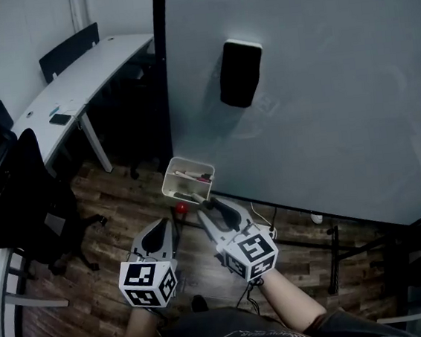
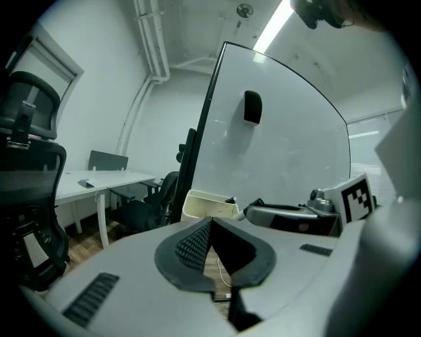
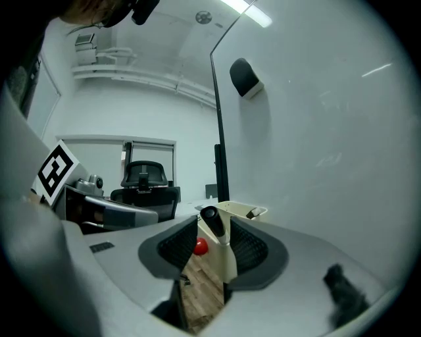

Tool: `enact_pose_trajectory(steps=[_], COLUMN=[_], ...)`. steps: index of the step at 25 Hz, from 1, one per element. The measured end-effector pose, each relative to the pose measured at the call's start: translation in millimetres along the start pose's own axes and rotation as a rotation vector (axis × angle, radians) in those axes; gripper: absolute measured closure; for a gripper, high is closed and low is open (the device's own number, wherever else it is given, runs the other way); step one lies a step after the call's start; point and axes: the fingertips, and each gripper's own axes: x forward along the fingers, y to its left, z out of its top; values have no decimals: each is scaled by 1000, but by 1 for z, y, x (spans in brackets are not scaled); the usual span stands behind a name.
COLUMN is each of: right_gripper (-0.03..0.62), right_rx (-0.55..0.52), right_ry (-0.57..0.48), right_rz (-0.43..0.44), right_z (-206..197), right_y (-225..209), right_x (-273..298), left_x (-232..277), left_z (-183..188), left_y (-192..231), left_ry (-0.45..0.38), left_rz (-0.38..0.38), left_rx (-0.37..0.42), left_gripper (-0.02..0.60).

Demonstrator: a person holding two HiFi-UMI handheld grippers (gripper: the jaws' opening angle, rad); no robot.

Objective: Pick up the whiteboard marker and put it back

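The whiteboard marker [image 3: 223, 249], white with a black cap, stands between the jaws of my right gripper [image 3: 214, 228]. It leans on the right-hand pad, with a gap to the left one, so the jaws are open. In the head view that gripper [image 1: 208, 210] sits just below the white tray [image 1: 192, 161] fixed to the whiteboard [image 1: 322, 92], and the marker's black cap [image 1: 209, 201] is at the tray's lower edge. Other markers lie in the tray. My left gripper [image 1: 162, 227] hangs beside it to the left, shut and holding nothing [image 2: 210, 224].
A black eraser [image 1: 241, 72] sticks to the board above the tray. A small red object [image 1: 180, 207] lies on the wooden floor under the tray. A white desk [image 1: 74, 85] and black office chairs [image 1: 27, 198] stand at left; the board's stand and cables [image 1: 331, 252] are at right.
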Motion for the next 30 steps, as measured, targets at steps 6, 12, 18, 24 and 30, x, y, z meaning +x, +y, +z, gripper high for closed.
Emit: enact_pose_trajectory(steps=[6, 12, 18, 24, 30], right_gripper=[454, 491, 507, 507, 507], right_rx=[-18, -23, -30, -37, -42], right_ry=[-32, -27, -38, -72, -134], right_rz=[-43, -79, -74, -76, -37], right_z=[4, 2, 3, 15, 46], right_y=[-5, -12, -12, -19, -11], right_x=[7, 10, 14, -1, -21], left_x=[6, 10, 16, 13, -1], left_z=[0, 1, -1, 1, 4], left_y=[8, 14, 20, 7, -11], left_ry=[6, 9, 5, 4, -5], left_rz=[-16, -24, -18, 4, 12], left_rx=[3, 4, 6, 6, 20], left_gripper=[568, 568, 568, 568, 568])
